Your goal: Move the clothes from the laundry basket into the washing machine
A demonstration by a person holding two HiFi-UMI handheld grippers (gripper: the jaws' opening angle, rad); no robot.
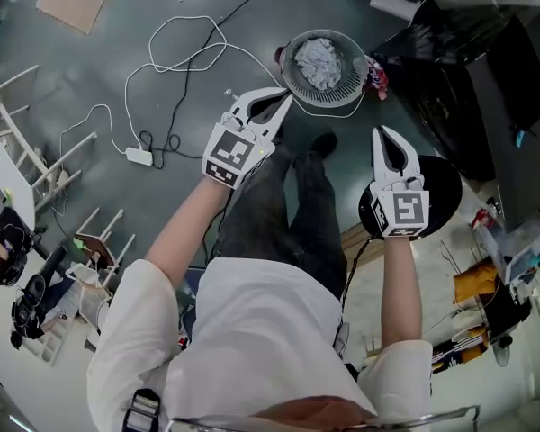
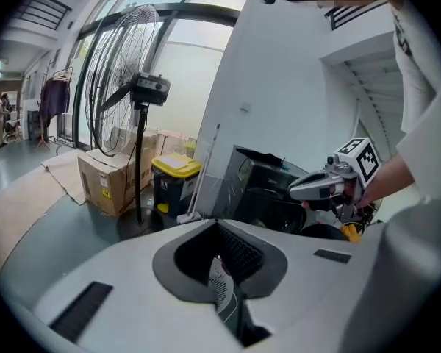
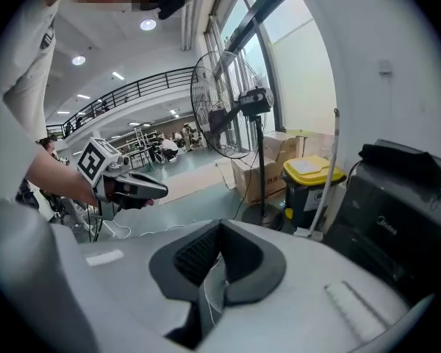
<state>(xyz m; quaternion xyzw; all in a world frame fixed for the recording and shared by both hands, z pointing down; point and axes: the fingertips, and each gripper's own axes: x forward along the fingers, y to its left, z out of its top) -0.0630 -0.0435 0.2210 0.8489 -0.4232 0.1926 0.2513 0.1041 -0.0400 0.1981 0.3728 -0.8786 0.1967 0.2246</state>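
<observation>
Left gripper (image 1: 282,100) and right gripper (image 1: 385,133), each with jaws closed together on nothing; white clothes (image 1: 320,61) lie in the round laundry basket (image 1: 289,68) on the floor, just ahead of the left gripper; black washing machine (image 3: 400,219) bears lettering that seems to read "Midea".

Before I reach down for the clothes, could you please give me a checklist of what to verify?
1. Clothes in the laundry basket: ok, a pale heap lies inside.
2. Left gripper empty: ok, nothing is between its jaws.
3. Right gripper empty: ok, nothing is held.
4. Jaws open for a grasp: not ok, both are shut.
5. Floor by the basket free of snags: not ok, a white cable runs right up to it.
6. Washing machine door open: cannot tell, its opening is not shown.
</observation>
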